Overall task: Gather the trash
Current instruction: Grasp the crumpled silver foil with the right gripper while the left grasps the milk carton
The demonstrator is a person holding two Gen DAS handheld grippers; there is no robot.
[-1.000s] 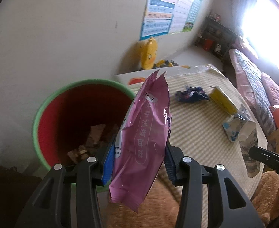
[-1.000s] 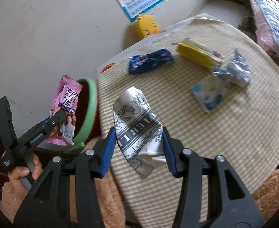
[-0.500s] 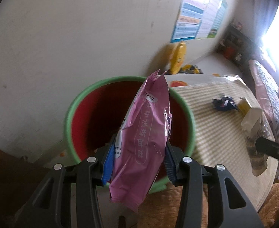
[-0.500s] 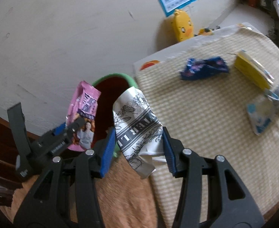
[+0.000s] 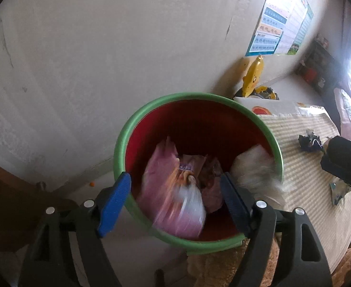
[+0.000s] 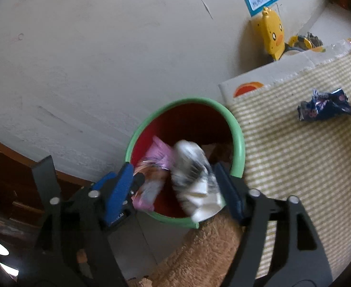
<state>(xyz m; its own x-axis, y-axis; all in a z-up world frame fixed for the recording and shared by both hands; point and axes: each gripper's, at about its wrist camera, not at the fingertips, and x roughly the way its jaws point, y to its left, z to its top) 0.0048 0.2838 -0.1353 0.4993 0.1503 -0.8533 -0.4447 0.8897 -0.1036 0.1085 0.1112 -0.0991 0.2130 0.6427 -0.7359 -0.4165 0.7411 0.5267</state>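
Against the pale wall, a green-rimmed bin with a red inside is seen below both grippers, touching the striped mat at its 3 o'clock side. On the mat, a crumpled dark blue wrapper lies well apart from the bin, at 2 o'clock of it in the right wrist view. A yellow duck toy stands by the wall at 1 o'clock. A brown plush surface is noted at 6 o'clock of the bin.

The left gripper is held over the bin's mouth; its jaws have just been opening and stand apart, clamped on nothing. The pink packet, blurred, is seen between them inside the bin, its long axis running from 11 to 5 o'clock.

The right gripper likewise has jaws just opened and apart. The black-and-white printed wrapper, blurred, lies between them over the bin, free of the left pad; contact with the right pad cannot be told. Its long axis runs from 11 to 5 o'clock.
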